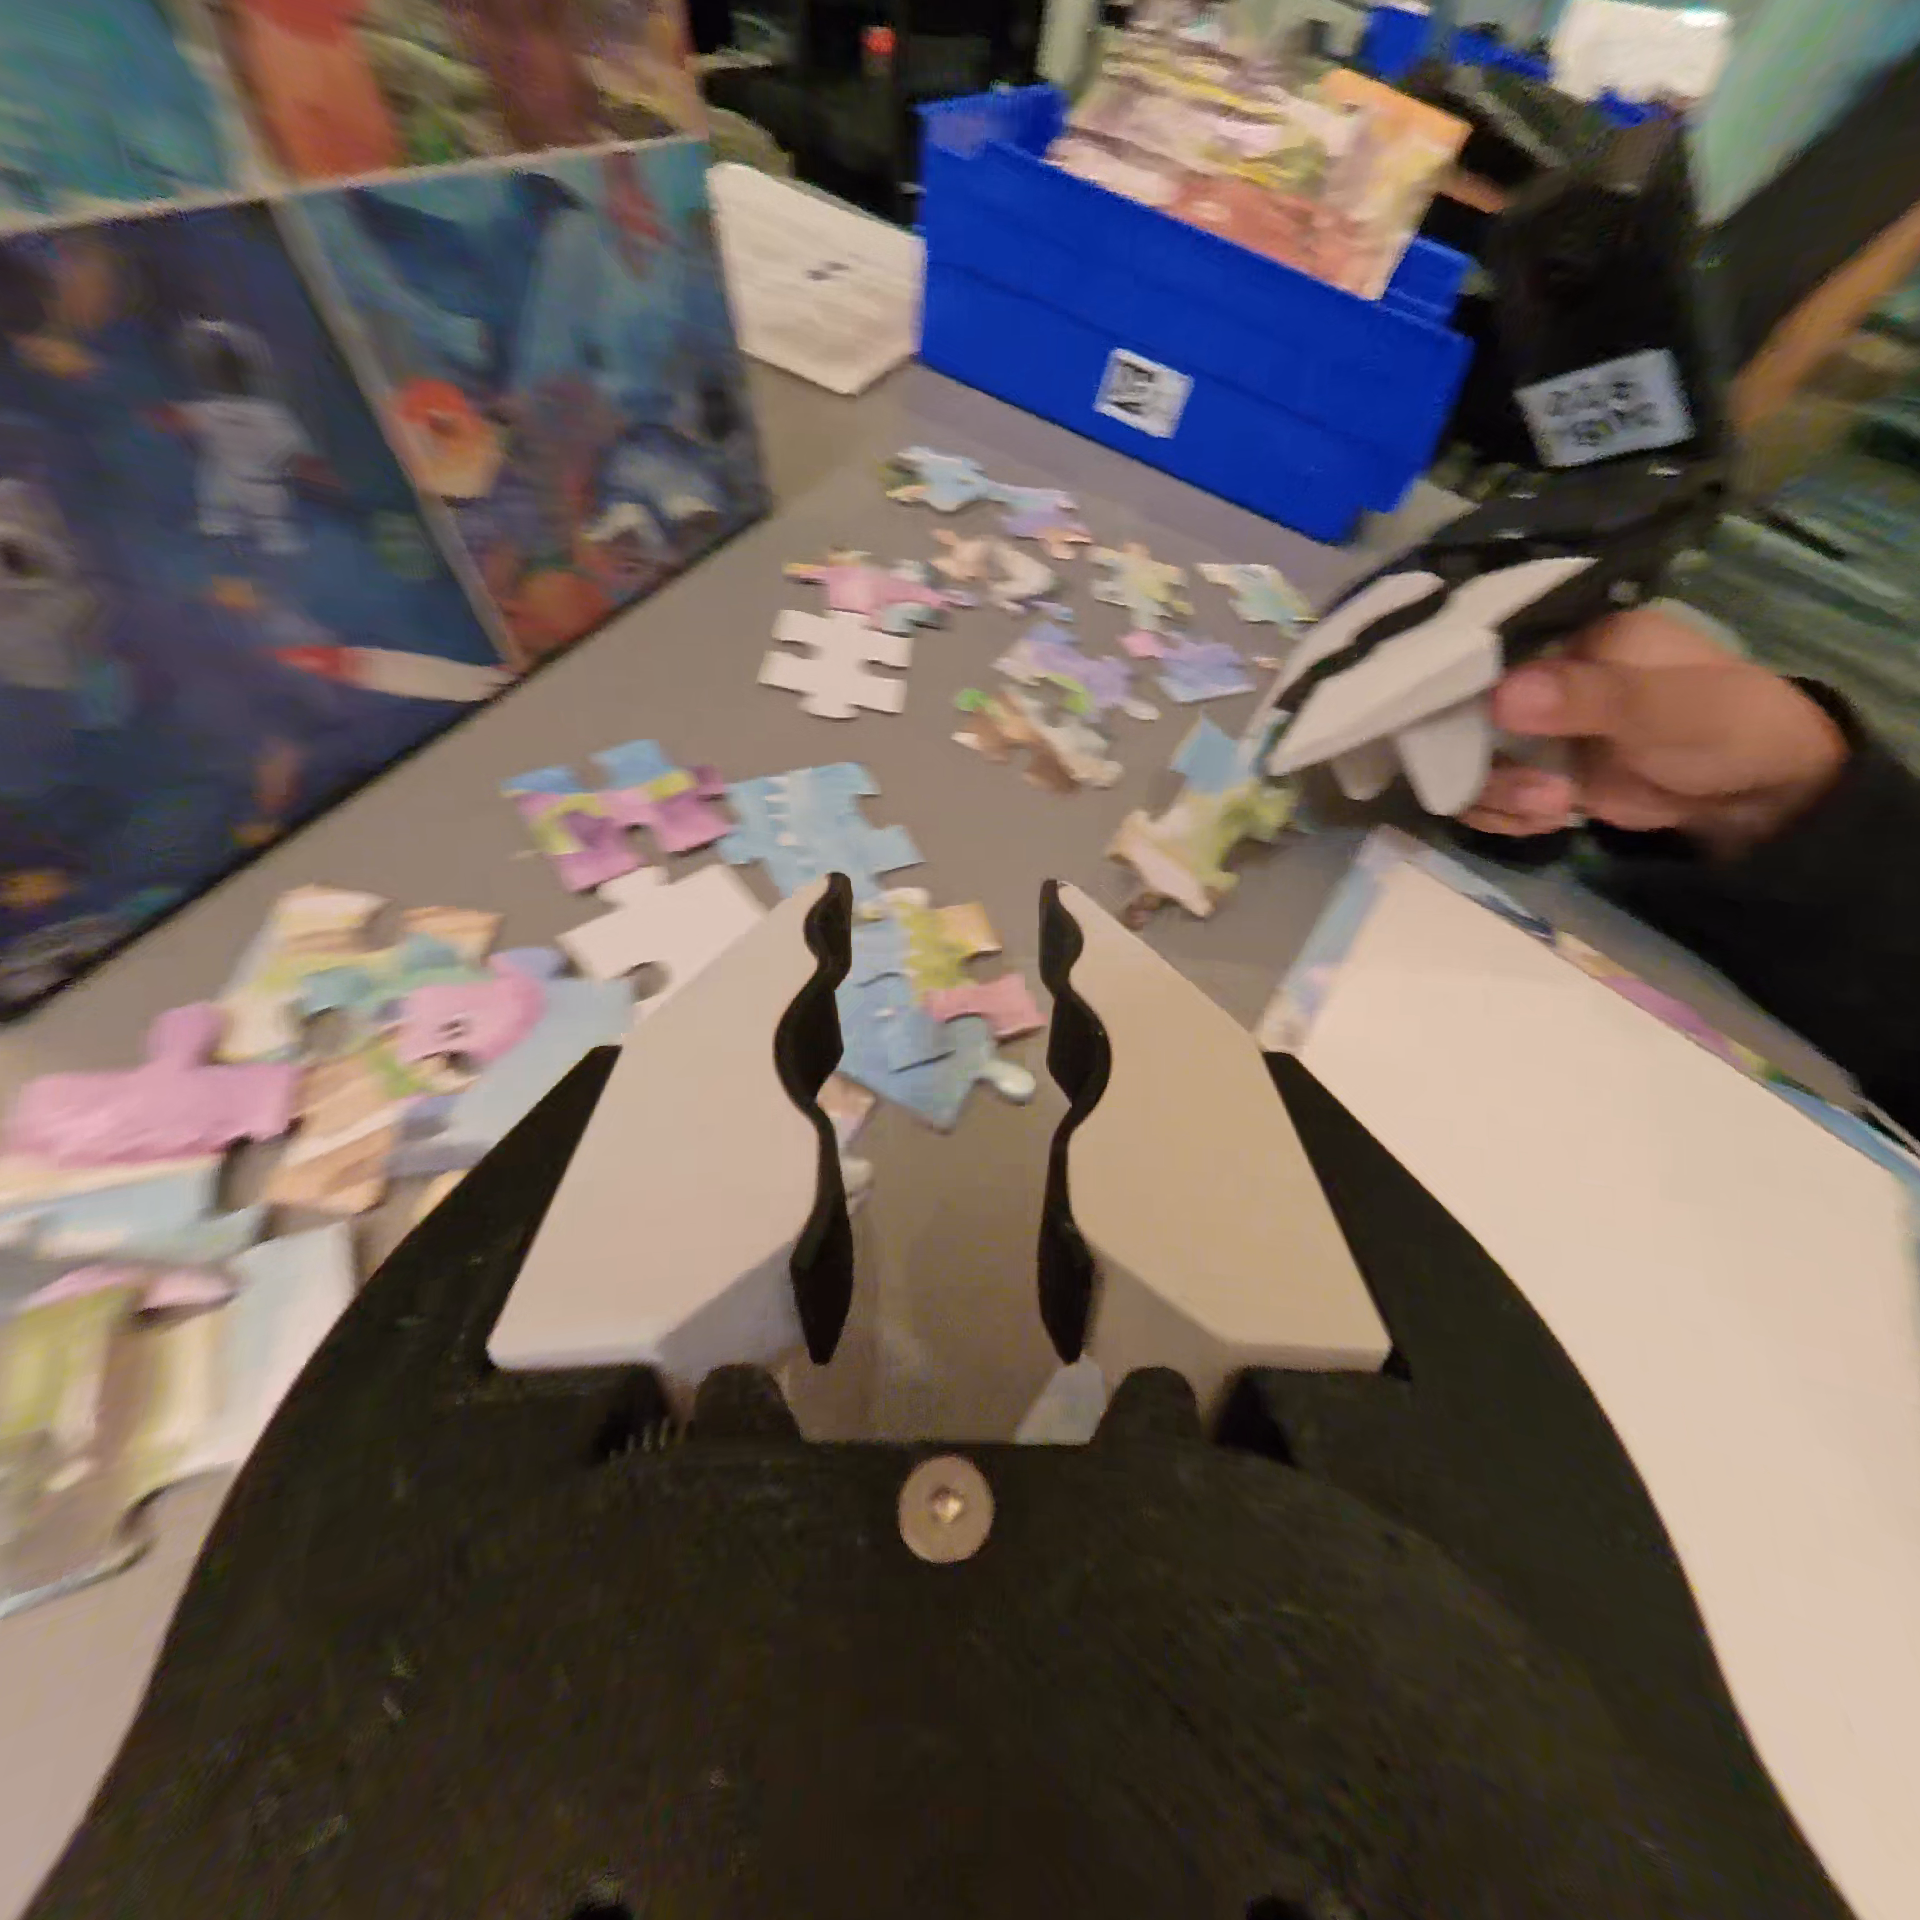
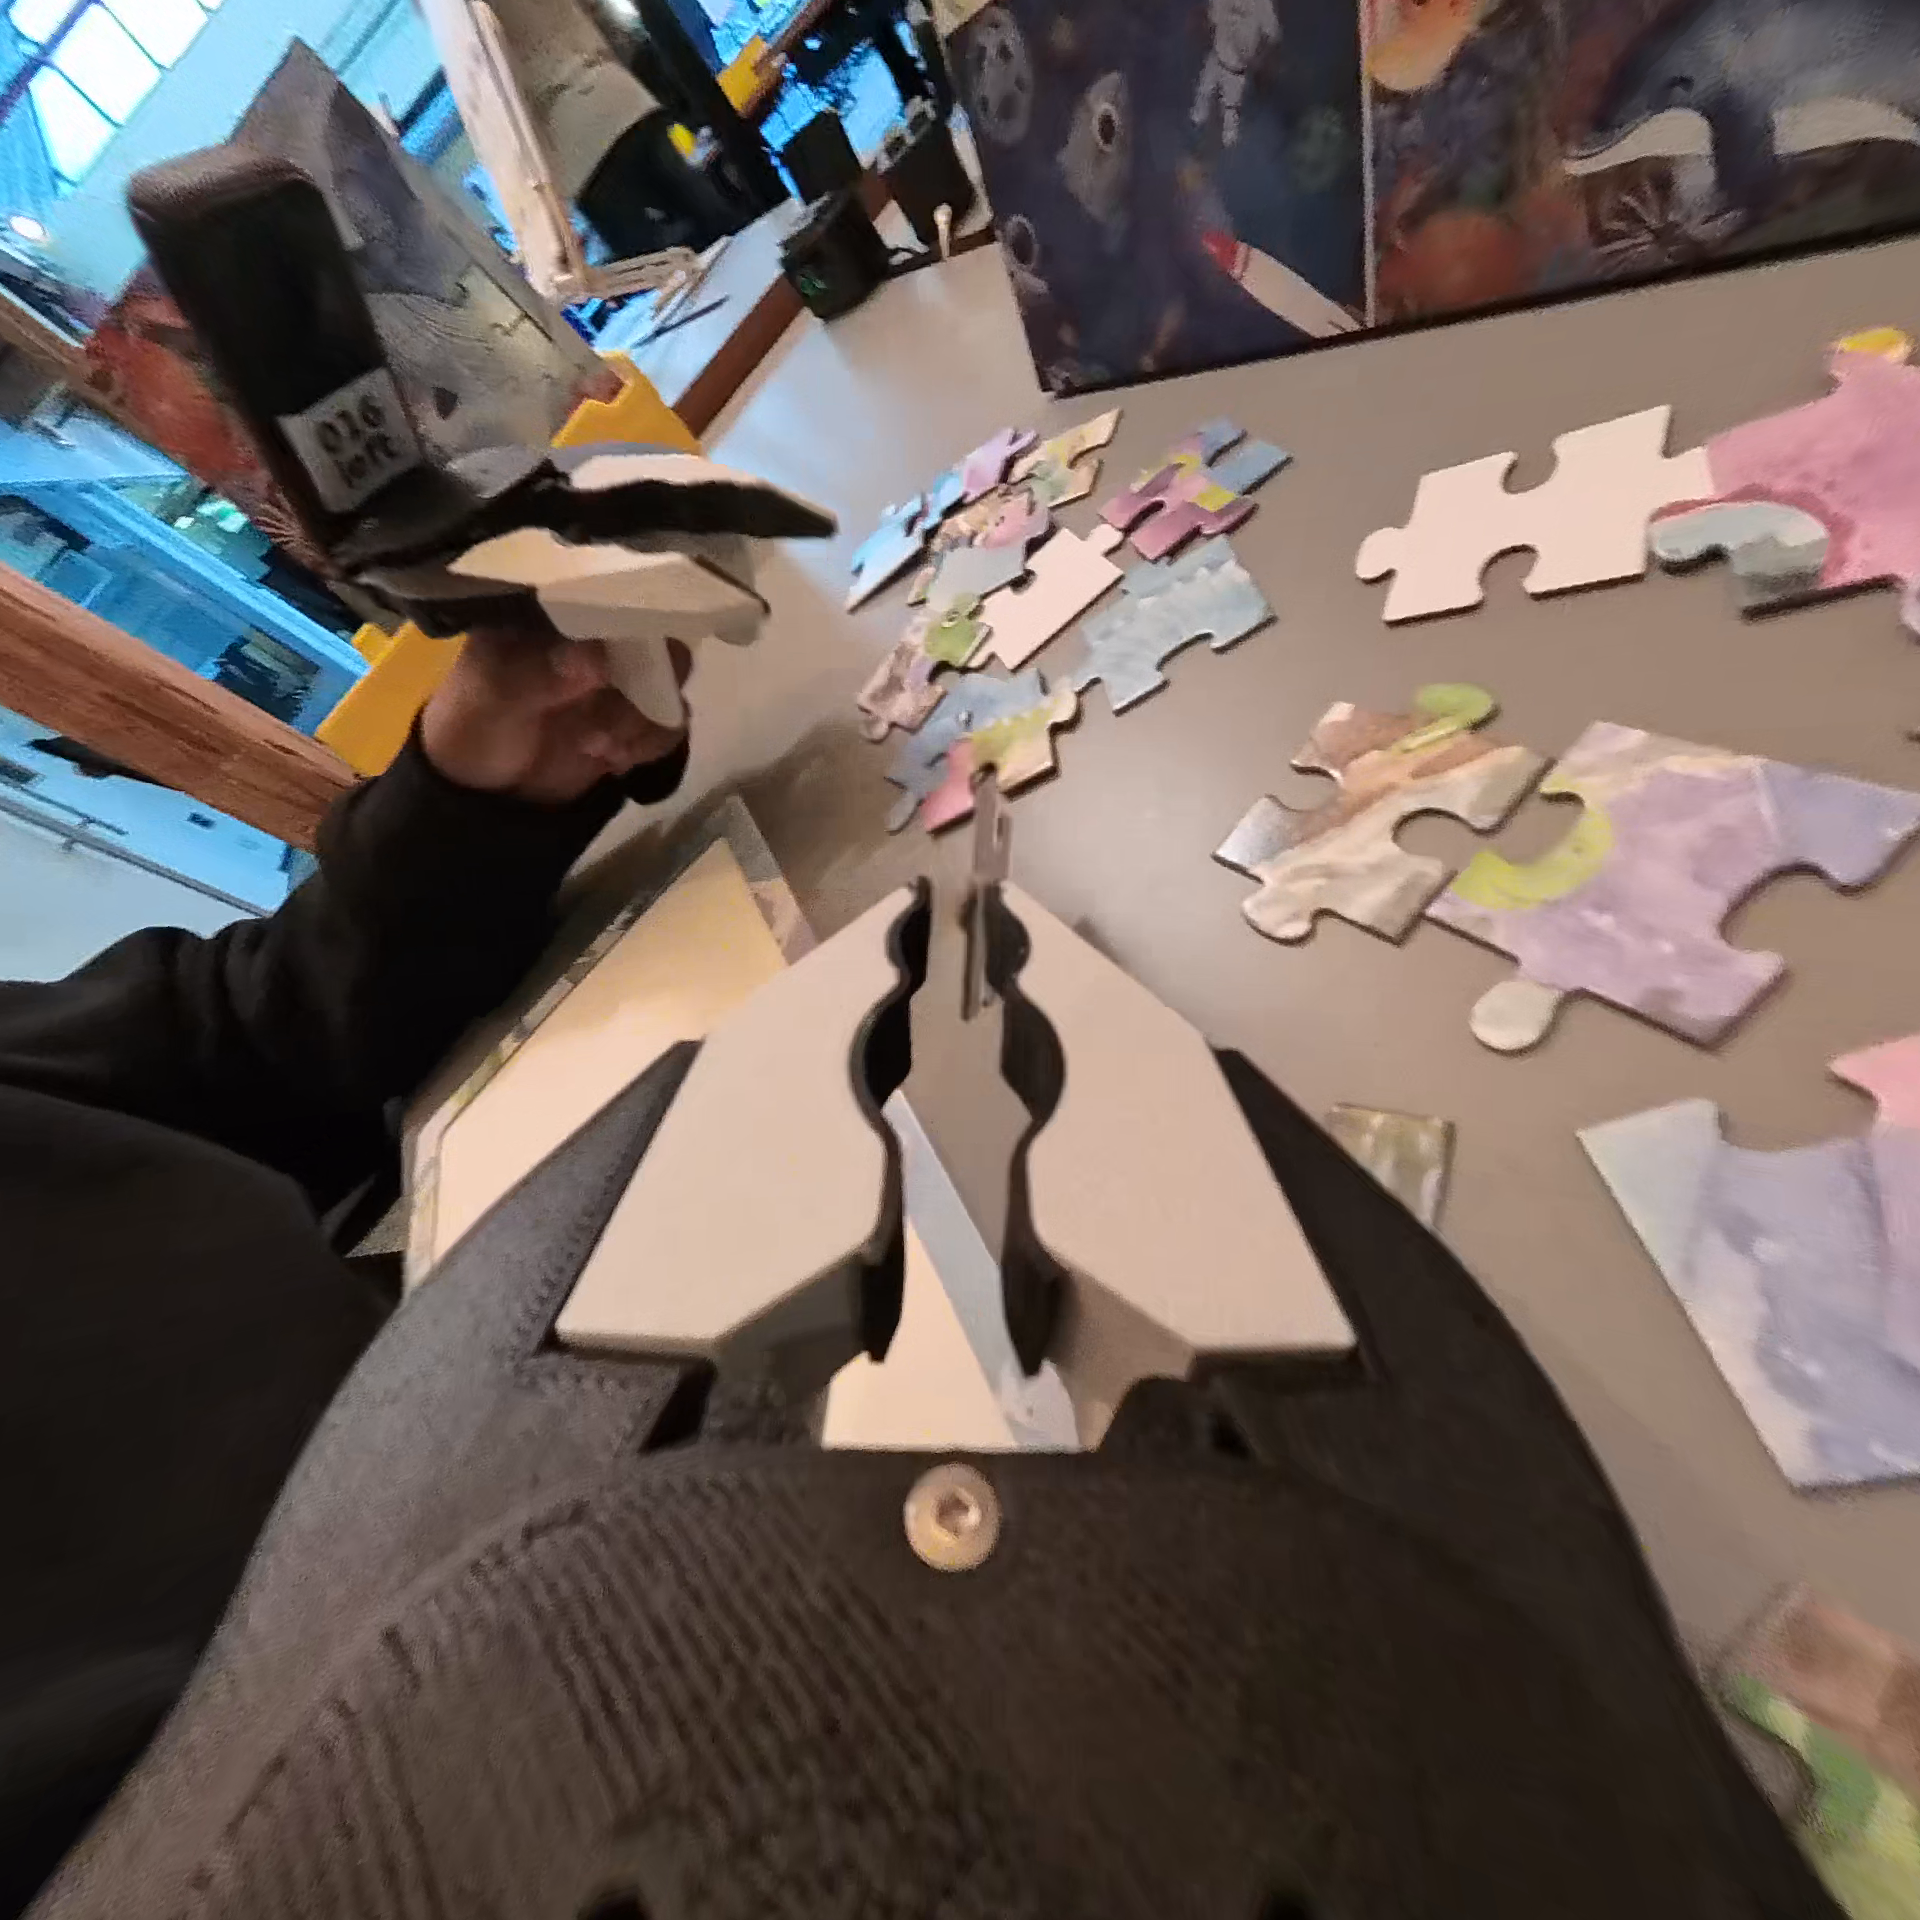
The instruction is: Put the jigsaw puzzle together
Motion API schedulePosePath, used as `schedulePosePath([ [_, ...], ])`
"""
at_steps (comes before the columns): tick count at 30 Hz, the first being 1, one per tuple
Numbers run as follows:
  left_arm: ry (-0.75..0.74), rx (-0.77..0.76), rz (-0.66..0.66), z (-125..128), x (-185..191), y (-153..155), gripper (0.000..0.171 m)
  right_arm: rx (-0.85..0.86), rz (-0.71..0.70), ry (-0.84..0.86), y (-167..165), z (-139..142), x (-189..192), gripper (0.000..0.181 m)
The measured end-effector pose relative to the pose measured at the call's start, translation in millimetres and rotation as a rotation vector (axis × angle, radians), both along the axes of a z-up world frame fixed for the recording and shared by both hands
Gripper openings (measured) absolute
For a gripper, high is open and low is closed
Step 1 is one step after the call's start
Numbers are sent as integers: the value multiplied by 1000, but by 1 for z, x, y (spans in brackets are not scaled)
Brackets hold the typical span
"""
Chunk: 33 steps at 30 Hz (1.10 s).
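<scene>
This is looking like a shared workshop or lab space rather than a home. Far ahead of the left jaws, a blue plastic storage bin (image 1: 1184, 312) carrying a printed code tag is sitting at the back of the grey desk (image 1: 665, 707). Off to the left of the right jaws, other long worktables (image 2: 748, 301), a yellow bin (image 2: 416, 665), a wooden beam (image 2: 156, 696) and bright, large windows (image 2: 94, 83) are showing behind the person's sleeve (image 2: 343, 966).
</scene>
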<state>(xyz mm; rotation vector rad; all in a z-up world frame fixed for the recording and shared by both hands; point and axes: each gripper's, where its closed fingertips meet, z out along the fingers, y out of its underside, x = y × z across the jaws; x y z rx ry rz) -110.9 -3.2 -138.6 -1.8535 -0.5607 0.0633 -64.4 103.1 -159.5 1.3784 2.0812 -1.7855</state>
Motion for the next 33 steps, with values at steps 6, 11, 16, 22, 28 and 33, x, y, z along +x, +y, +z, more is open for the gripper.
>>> schedulePosePath([
  [6,92,-102,195,-5,-37,-35,34,190,-194,62,38,-9,-20,39],
  [11,139,-152,215,-7,-40,-38,35,226,-204,189,41,7,-22,41],
  [16,174,-184,246,-9,-45,-44,35,373,-110,284,14,5,-24,51],
  [22,137,-156,278,-8,-53,-55,35,609,187,342,-58,4,-25,65],
  [28,142,-149,371,0,-72,-91,37,661,364,262,-94,-34,-42,77],
  [33,16,-242,282,-25,-72,-111,47,598,323,195,-87,-39,-49,68],
])
